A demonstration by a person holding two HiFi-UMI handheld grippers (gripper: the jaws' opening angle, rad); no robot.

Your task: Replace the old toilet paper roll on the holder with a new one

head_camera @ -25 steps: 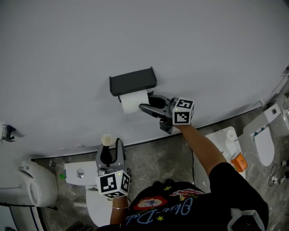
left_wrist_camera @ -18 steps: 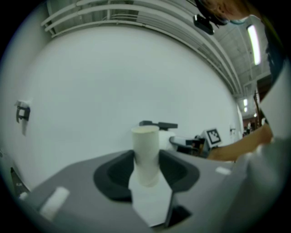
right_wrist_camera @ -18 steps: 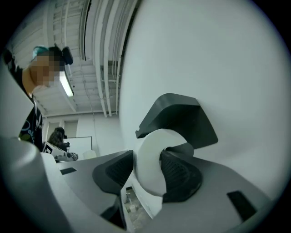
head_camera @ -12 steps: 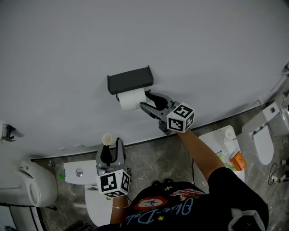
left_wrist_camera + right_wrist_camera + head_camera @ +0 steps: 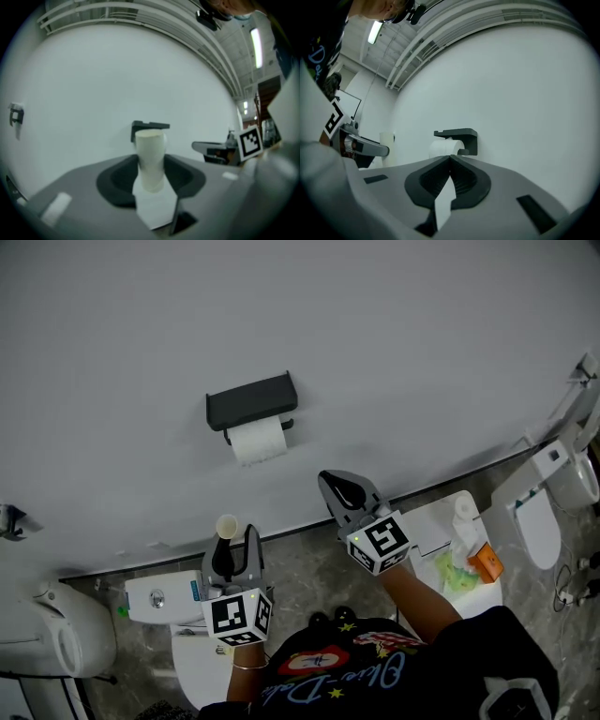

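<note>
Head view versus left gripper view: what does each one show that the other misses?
Only the head view shows the grey floor and a white toilet. Only the left gripper view shows the ceiling lights. Both show the black holder on the wall, the cardboard tube held by the left gripper, and the right gripper, whose fingers have just closed with nothing between them.

Left gripper point(image 5: 236, 542) points level, jaws clamping a cardboard tube point(image 5: 225, 527). Right gripper point(image 5: 334, 486) jaws have just closed, nothing between them.
</note>
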